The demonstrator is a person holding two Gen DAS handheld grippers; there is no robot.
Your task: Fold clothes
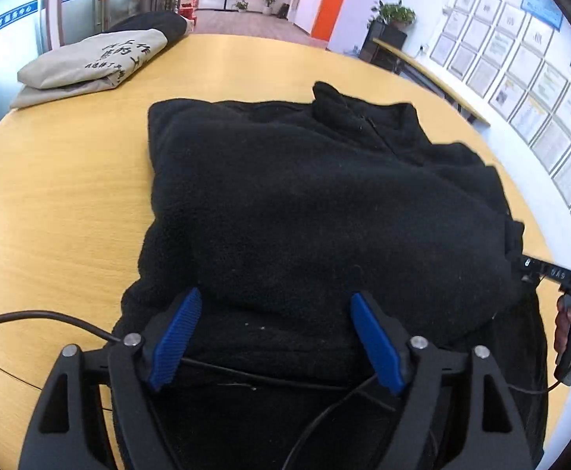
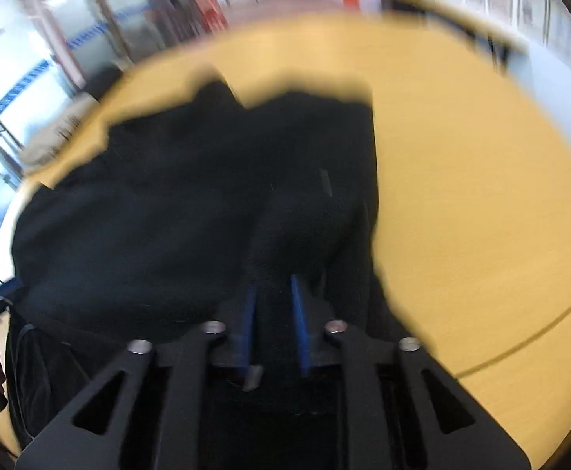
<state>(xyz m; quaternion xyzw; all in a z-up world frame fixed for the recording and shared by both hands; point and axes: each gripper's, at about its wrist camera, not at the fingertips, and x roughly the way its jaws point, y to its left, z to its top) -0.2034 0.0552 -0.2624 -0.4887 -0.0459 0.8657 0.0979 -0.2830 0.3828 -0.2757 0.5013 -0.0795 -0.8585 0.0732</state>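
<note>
— Where's the fleece [image 1: 305,203]?
— Ahead of my left gripper [image 1: 275,337], jaws wide, clear of it.
— The right gripper [image 2: 273,325]?
— Blue pads [image 2: 299,313] nearly together, fleece between; grip unclear through blur.

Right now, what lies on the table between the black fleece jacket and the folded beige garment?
Nothing: in the left wrist view only bare tabletop separates the black fleece jacket from the folded beige garment. The right wrist view is too blurred to confirm.
</note>
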